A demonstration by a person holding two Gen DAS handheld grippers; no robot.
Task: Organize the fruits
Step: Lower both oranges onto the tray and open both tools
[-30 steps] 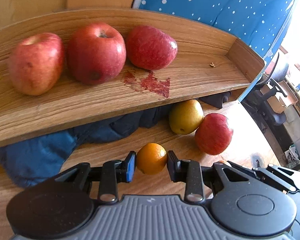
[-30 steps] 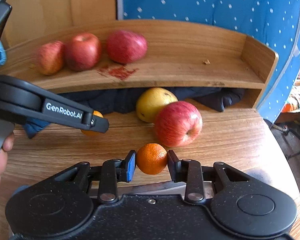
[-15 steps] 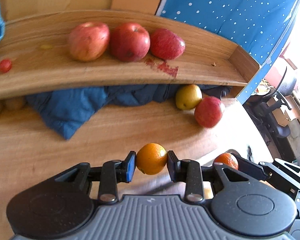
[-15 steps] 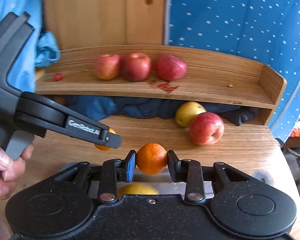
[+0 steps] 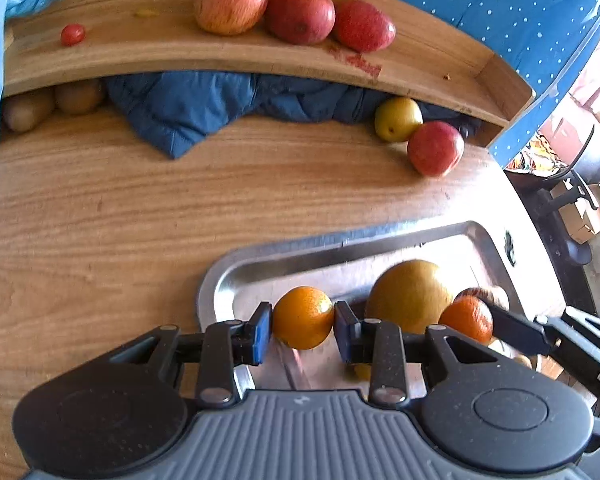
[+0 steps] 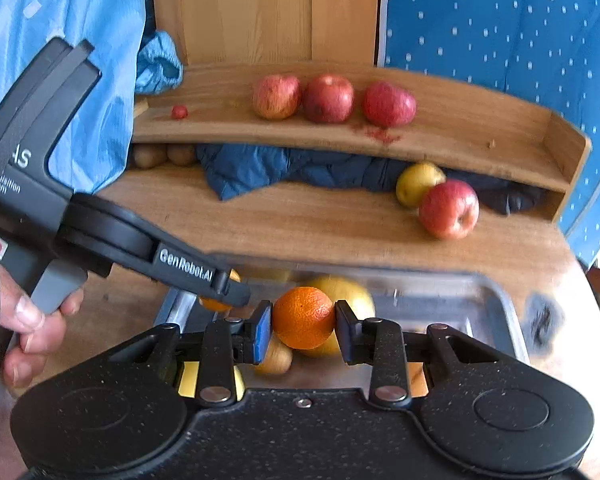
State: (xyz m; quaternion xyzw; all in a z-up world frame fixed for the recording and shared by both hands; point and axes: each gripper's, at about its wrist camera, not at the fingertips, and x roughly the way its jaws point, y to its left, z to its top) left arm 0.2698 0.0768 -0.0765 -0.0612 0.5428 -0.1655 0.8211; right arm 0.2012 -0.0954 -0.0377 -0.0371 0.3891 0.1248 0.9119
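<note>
My left gripper (image 5: pixel 303 330) is shut on an orange (image 5: pixel 303 322), held above the left part of a steel tray (image 5: pixel 228 276). My right gripper (image 6: pixel 303 330) is shut on a second orange (image 6: pixel 304 322) over the same tray (image 6: pixel 500 296). In the left wrist view that second orange (image 5: pixel 466 318) shows at the right, beside a large yellow-green fruit (image 5: pixel 410 294) lying in the tray. Three red apples (image 5: pixel 300 14) sit in a row on the wooden shelf (image 5: pixel 160 52). A yellow pear (image 5: pixel 398 118) and a red apple (image 5: pixel 434 148) rest on the table under the shelf's right end.
A dark blue cloth (image 5: pixel 220 100) lies under the shelf, with brown kiwis (image 5: pixel 52 102) to its left. A small red tomato (image 5: pixel 73 34) sits on the shelf. A blue dotted curtain (image 6: pixel 500 32) hangs behind. A hand (image 6: pixel 24 320) grips the left tool. More small fruit (image 6: pixel 276 358) lies in the tray.
Both grippers have pulled back from the shelf and come over the steel tray, each still holding its orange. The shelf and its apples look farther away.
</note>
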